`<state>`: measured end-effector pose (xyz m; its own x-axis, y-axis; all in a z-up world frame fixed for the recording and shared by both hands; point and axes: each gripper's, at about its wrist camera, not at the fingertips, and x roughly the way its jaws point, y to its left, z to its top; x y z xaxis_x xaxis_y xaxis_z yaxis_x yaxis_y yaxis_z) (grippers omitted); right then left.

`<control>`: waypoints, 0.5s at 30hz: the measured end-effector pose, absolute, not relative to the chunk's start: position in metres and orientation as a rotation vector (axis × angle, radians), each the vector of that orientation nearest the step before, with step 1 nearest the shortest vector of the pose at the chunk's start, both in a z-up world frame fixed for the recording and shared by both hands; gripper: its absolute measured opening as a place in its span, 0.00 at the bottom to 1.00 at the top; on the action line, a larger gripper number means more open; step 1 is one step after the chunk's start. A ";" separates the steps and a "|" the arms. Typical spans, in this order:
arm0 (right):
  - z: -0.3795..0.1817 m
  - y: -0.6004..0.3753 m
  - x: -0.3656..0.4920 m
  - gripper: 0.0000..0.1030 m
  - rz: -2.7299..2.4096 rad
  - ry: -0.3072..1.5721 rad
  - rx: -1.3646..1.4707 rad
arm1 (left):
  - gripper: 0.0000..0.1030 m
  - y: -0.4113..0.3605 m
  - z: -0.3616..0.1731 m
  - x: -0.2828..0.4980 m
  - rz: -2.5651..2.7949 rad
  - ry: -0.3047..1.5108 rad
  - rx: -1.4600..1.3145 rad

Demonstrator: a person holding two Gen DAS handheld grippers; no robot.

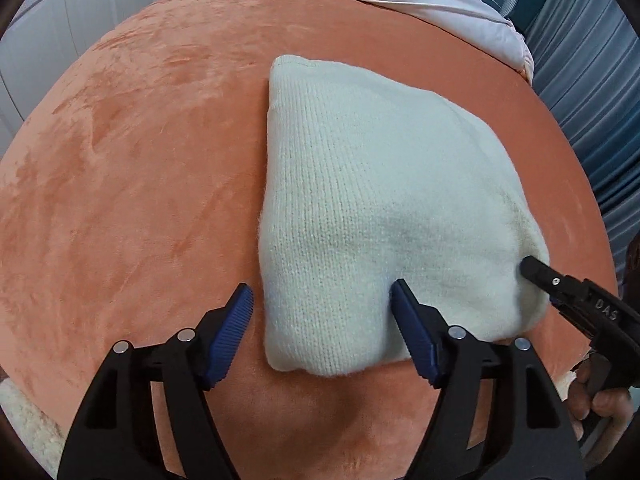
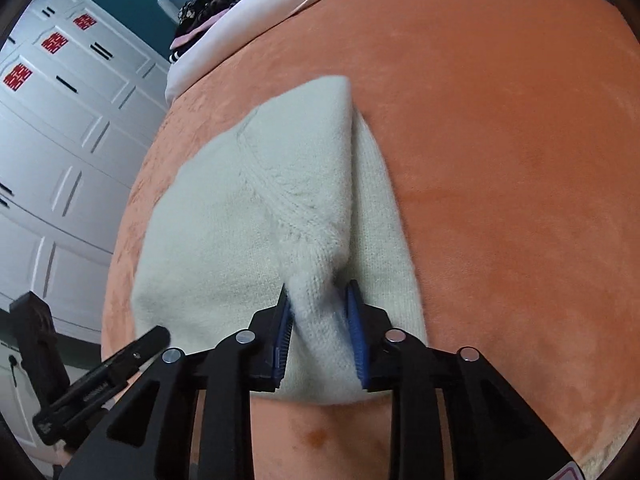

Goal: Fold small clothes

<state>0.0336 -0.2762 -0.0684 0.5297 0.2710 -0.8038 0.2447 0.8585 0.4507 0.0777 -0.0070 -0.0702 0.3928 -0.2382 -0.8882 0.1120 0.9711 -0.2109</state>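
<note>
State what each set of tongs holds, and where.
Right tongs pinch the white knit garment by a raised fold at its near edge. Left tongs straddle its near corner, gripping nothing.

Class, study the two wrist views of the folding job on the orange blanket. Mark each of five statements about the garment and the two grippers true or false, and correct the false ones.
1. The white knit garment lies on an orange blanket. True.
2. The right gripper pinches a bunch of the knit between its blue pads. True.
3. The left gripper is clamped shut on the garment. False: its jaws stand apart, straddling the garment's near left corner, and do not squeeze it.
4. The garment is dark blue. False: it is white.
5. White cupboard doors with red stickers show in the right wrist view. True.
</note>
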 end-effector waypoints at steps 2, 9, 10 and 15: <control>-0.050 -0.268 0.019 0.31 -0.004 0.991 0.487 | 0.67 -0.010 -0.067 0.072 -0.210 1.135 -0.089; -0.019 -0.244 -0.025 0.48 -0.103 0.922 0.304 | 0.76 -0.015 -0.048 0.048 -0.157 1.074 -0.001; -0.018 -0.242 -0.031 0.52 -0.111 0.917 0.299 | 0.77 -0.013 -0.045 0.045 -0.147 1.065 -0.002; -0.016 -0.237 -0.056 0.62 -0.136 0.892 0.311 | 0.89 -0.013 -0.035 0.023 -0.091 1.035 0.023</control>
<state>-0.0561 -0.2371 -0.0164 0.6227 0.0120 -0.7824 0.2452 0.9465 0.2097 0.0226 -0.0128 -0.0349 0.5074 -0.0644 -0.8593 0.0863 0.9960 -0.0237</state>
